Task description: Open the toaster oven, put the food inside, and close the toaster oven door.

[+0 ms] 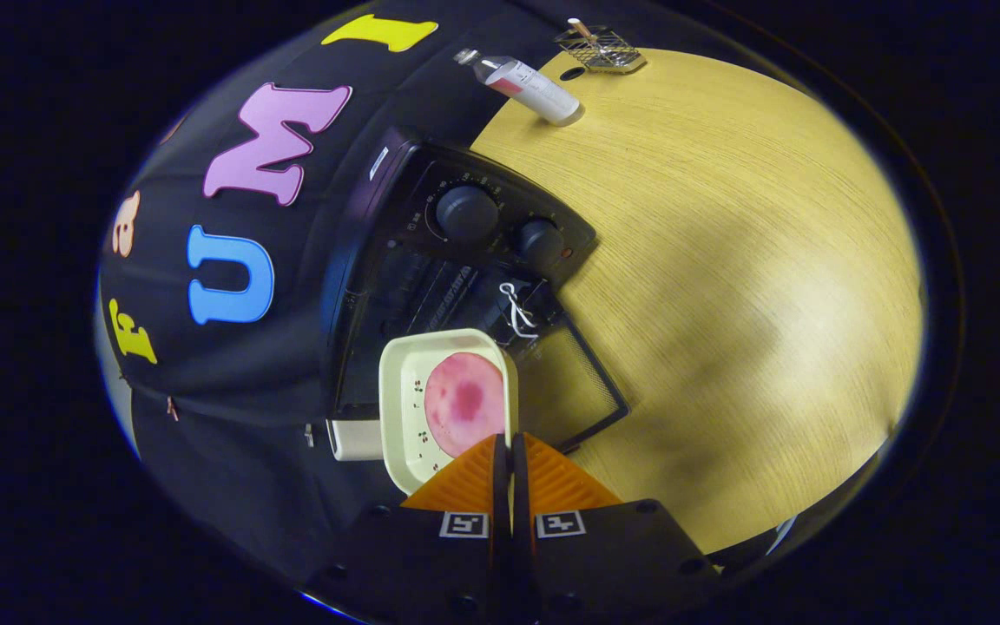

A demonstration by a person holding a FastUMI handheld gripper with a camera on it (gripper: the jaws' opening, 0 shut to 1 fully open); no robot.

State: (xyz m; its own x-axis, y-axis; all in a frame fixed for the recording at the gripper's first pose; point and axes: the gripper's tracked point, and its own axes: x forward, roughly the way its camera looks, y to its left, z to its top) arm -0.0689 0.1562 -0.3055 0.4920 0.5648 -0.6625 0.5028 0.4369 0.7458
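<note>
Pinching tray (pixel 403 408) rim, hand-held gripper (pixel 510 451) fingers closed

a pale wood-grain table (pixel 726 260) fills the space beyond the black cloth wall (pixel 231 408), which hangs along one side. light falls unevenly on the table, with soft shadow patches across its grain. at the far end lie a clear bottle (pixel 528 87) on its side and a small wire rack (pixel 600 49), near each other.
</note>
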